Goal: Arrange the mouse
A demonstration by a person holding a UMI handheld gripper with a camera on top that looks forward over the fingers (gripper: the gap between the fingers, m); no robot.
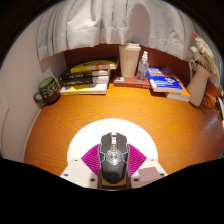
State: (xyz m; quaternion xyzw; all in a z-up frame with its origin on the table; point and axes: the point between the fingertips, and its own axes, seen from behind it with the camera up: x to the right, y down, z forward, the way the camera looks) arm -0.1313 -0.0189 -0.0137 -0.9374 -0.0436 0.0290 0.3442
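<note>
While the gripper (113,172) hangs low over the desk (60,125), the mouse (113,156) sits between its two fingers, lying on a round white mat (85,143). Pink pads flank the mouse closely at both sides; contact looks likely, so the fingers appear clenched on it, though a fine gap cannot be ruled out.

Beyond the mat the wood surface lies bare up to the back row: a mug (47,92) beside stacked books (87,76), a pale box (129,59), a bottle (143,65), and blue books (167,83).

Judgement: the step in hand is either carrying or placing the mouse on the mat. It already lies near the mat's middle and points straight away from the gripper. The next move calls for setting it flat, squared to the desk, then releasing evenly so neither pad drags it askew.
</note>
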